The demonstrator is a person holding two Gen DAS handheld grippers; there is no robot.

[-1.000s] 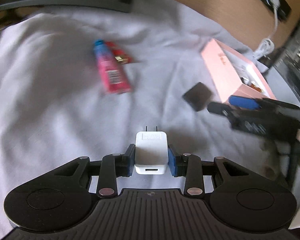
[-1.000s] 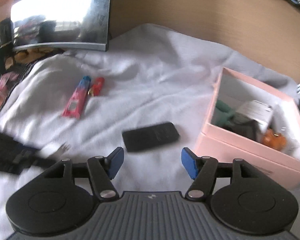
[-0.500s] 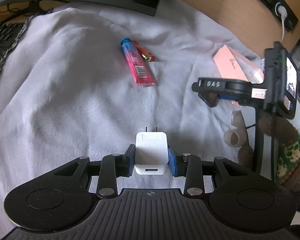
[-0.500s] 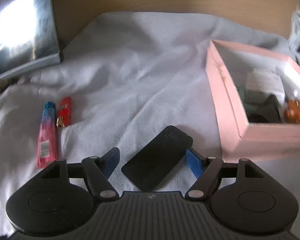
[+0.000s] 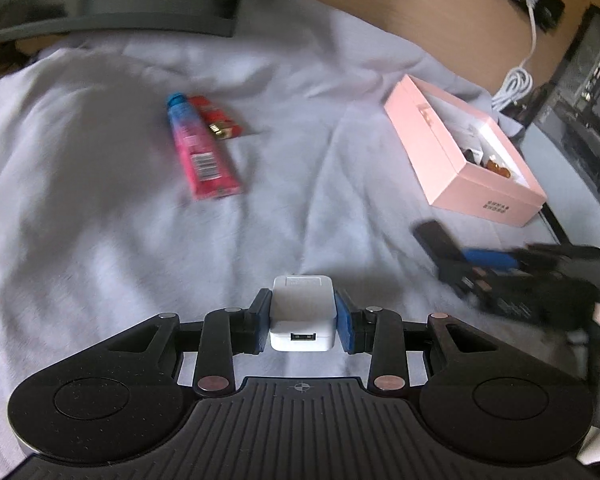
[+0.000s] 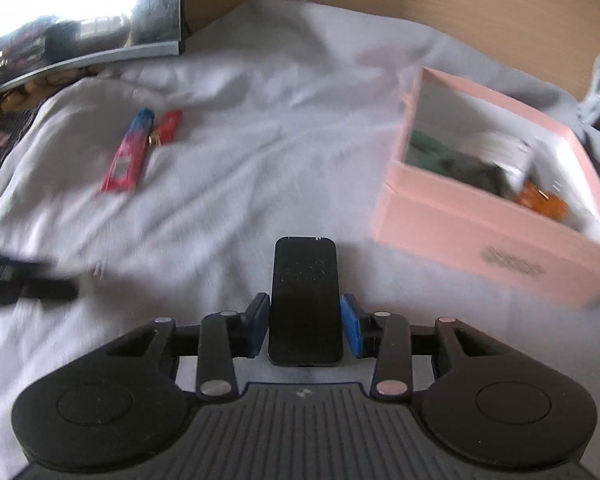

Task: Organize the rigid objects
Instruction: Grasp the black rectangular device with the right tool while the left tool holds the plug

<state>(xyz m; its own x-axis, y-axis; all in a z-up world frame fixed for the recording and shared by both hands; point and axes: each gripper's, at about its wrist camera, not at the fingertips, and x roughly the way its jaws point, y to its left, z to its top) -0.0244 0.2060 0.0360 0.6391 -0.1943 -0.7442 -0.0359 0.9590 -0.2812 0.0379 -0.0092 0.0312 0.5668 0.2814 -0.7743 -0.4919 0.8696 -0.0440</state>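
We pinch a white charger (image 5: 302, 312) in the left gripper (image 5: 302, 322); the right gripper (image 6: 305, 326), jaws closing, clasps a flat black device (image 6: 305, 300) by its long edges. Both probably go into the nearby pink box (image 6: 496, 240).

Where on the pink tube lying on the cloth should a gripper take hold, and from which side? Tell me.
Grip the pink tube across its round body, about midway between the blue cap and the flat crimped end, coming down from above. It lies flat on the white cloth, so only its long sides offer the fingers opposing faces. The red lighter crowds the cap end, so staying nearer the crimp looks safer.
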